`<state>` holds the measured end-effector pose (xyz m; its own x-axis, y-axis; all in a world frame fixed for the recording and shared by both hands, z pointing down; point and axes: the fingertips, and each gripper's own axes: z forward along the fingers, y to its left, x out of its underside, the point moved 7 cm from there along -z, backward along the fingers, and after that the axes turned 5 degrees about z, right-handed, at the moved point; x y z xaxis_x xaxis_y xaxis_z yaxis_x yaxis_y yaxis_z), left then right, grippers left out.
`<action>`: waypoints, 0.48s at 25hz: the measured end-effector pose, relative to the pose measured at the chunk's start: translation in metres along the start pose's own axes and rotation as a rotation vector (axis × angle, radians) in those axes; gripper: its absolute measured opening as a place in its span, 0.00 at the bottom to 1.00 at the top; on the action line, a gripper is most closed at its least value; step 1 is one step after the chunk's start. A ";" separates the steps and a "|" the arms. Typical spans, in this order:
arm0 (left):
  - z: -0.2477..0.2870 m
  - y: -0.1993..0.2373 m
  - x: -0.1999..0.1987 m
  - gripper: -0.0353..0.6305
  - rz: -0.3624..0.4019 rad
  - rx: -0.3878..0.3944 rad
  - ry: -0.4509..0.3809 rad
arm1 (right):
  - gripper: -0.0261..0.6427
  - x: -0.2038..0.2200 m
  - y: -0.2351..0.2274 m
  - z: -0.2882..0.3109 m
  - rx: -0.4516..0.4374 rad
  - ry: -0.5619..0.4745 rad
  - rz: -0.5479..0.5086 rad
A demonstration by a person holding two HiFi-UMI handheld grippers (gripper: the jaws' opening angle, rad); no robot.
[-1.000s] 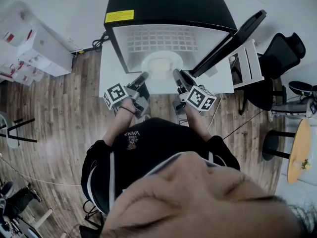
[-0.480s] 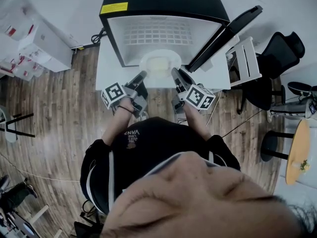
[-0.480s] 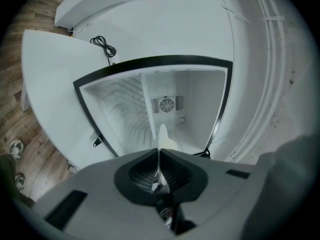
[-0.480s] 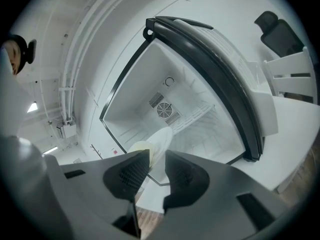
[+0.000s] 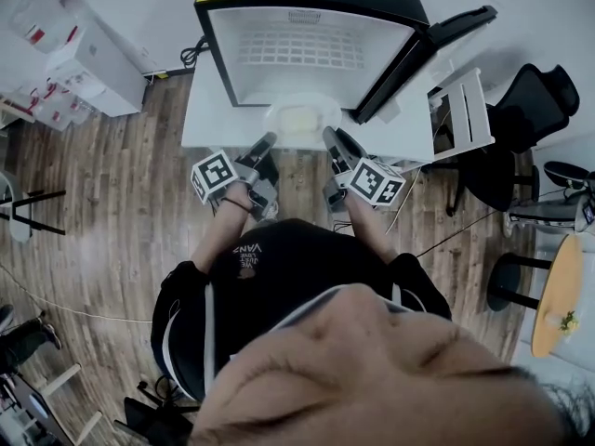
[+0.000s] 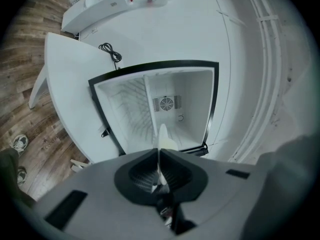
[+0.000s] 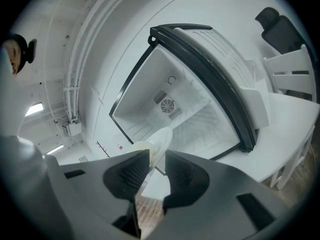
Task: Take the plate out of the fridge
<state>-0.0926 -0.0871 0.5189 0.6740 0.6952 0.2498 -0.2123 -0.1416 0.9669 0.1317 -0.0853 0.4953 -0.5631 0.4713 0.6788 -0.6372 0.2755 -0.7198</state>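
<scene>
A white plate (image 5: 299, 119) with something pale yellow on it hangs just in front of the open black fridge (image 5: 307, 40), over the white table (image 5: 209, 110). My left gripper (image 5: 270, 141) is shut on the plate's left rim, which shows edge-on as the plate (image 6: 162, 134) between the left gripper's (image 6: 159, 156) jaws. My right gripper (image 5: 328, 136) grips the right rim. In the right gripper view the plate (image 7: 159, 140) runs between the right gripper's (image 7: 156, 159) jaws. The fridge interior (image 6: 175, 104) behind is bare.
The fridge door (image 5: 437, 40) stands swung open to the right. A white chair (image 5: 460, 110) and a black office chair (image 5: 530, 100) stand right of the table. White boxes (image 5: 84, 63) sit at the left wall. A round wooden table (image 5: 558, 291) is at far right.
The plate has come out of the fridge's opening toward me, carried by both grippers. It now hangs in front of the fridge.
</scene>
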 end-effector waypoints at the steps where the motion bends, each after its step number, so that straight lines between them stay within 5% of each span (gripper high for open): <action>1: -0.004 0.000 0.004 0.09 -0.001 -0.004 -0.006 | 0.19 0.002 0.000 -0.003 -0.003 0.005 0.000; 12: -0.032 -0.005 0.044 0.09 -0.005 -0.029 -0.056 | 0.19 0.018 0.001 -0.037 -0.040 0.042 0.004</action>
<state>-0.0842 -0.0330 0.5233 0.7139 0.6549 0.2479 -0.2288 -0.1165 0.9665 0.1406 -0.0453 0.5010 -0.5425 0.5065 0.6702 -0.6133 0.3064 -0.7280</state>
